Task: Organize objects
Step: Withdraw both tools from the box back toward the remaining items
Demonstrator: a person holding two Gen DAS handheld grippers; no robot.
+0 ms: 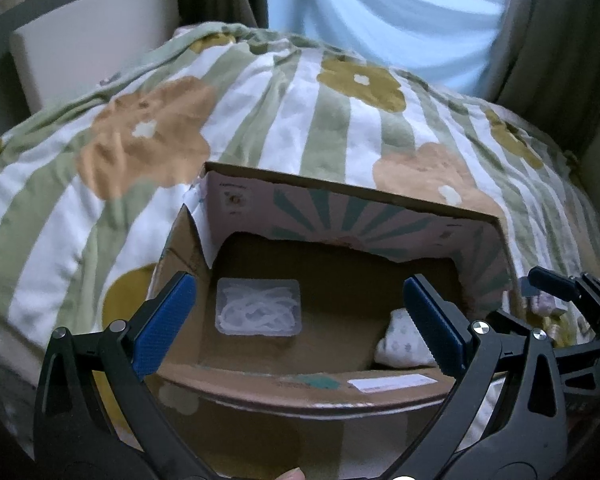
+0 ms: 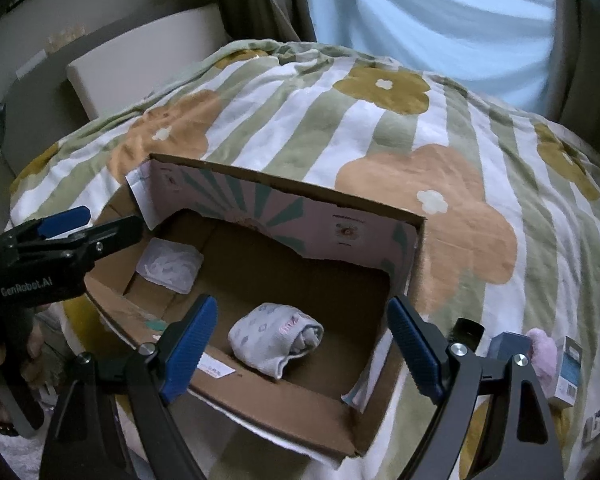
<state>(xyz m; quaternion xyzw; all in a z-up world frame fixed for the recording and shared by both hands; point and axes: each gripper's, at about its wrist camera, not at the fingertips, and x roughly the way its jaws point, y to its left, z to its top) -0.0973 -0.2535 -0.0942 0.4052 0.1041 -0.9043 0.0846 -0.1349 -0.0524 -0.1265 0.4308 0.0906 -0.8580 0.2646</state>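
One open cardboard box (image 2: 284, 280) sat on the bed, on a quilt (image 2: 380, 128) of soft fabric with green and white stripes and large tan and mustard flowers. Box walls were plain brown corrugated board outside; the far wall's inner face was printed pink with teal rays. The torn flap edges looked ragged.

Two things lay inside the box. One clear plastic bag (image 1: 259, 306), flat and rectangular, held coiled white cord and lay at the box's left end. One rolled sock (image 2: 275, 342), pale knit with a small printed pattern, lay near the box's front right corner, well apart from the bag.

Left gripper (image 1: 300, 312): black frame, blue ribbed pads; jaws stood wide apart over the box, holding nothing. Right gripper (image 2: 302, 344): same build, jaws wide apart above the sock, not touching it, holding nothing.

On the quilt right of the box, near the bed's front edge: one small carton (image 2: 568, 372) with a barcode, one pink fluffy item (image 2: 542, 350), and one dark item (image 2: 466, 330) whose shape I could not make out. A blue curtain (image 2: 440, 16) hung behind the bed.
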